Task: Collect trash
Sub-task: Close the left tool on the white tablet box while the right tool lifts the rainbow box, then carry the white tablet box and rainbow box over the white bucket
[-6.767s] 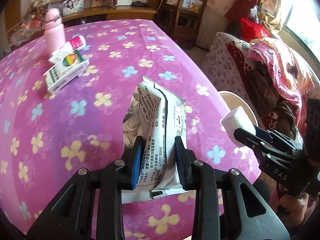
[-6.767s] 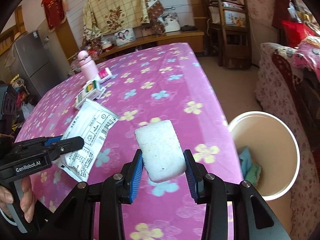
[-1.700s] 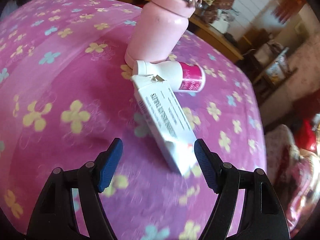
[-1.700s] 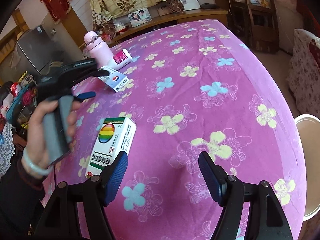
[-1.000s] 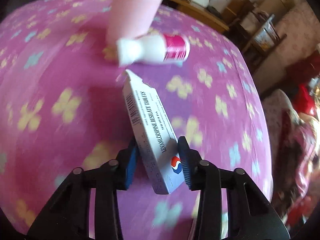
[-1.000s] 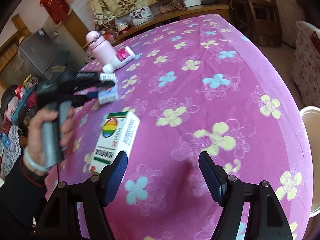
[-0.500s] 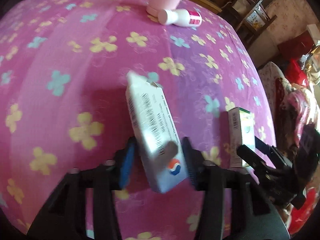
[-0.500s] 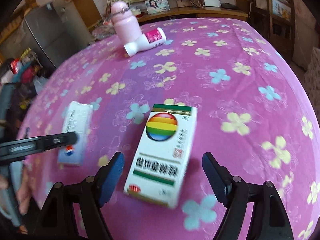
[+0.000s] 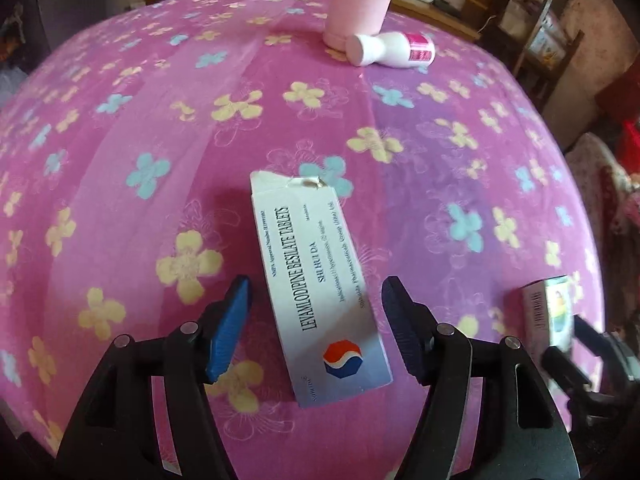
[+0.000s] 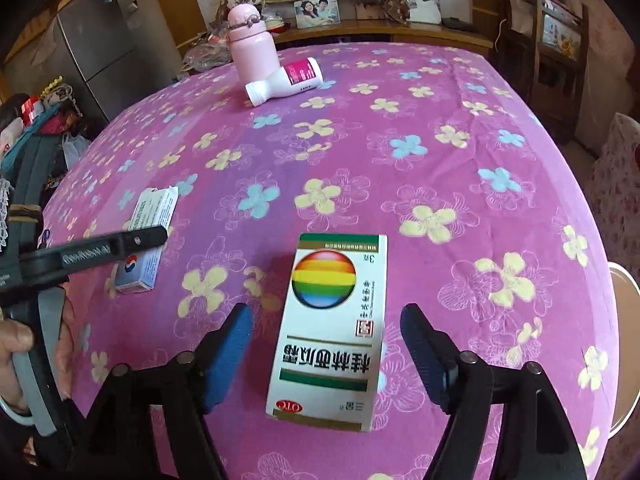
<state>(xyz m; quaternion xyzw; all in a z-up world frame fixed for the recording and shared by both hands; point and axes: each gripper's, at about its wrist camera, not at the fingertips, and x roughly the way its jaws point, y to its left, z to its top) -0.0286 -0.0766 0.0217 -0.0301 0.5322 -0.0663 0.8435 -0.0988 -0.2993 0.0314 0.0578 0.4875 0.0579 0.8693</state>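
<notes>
A long white tablet box [image 9: 316, 280] lies flat on the pink flowered tablecloth [image 9: 160, 120]. My left gripper [image 9: 316, 324] is open, with the box's near end between its blue pads without touching. The box also shows at the left of the right wrist view [image 10: 150, 236], under the left gripper's finger [image 10: 96, 254]. A white medicine box with a rainbow circle [image 10: 332, 324] lies flat between the open jaws of my right gripper [image 10: 326, 344]. It shows at the right edge of the left wrist view [image 9: 550, 312].
A pink flask [image 10: 252, 48] stands at the far side of the table, with a white bottle with a pink label [image 10: 284, 80] lying against it. The rim of a round bin [image 10: 624, 344] shows past the table's right edge. A fridge and shelves stand behind.
My left gripper carried the tablet box to the near side of the table, set it down and opened. My right gripper moved up to the rainbow box, still open.
</notes>
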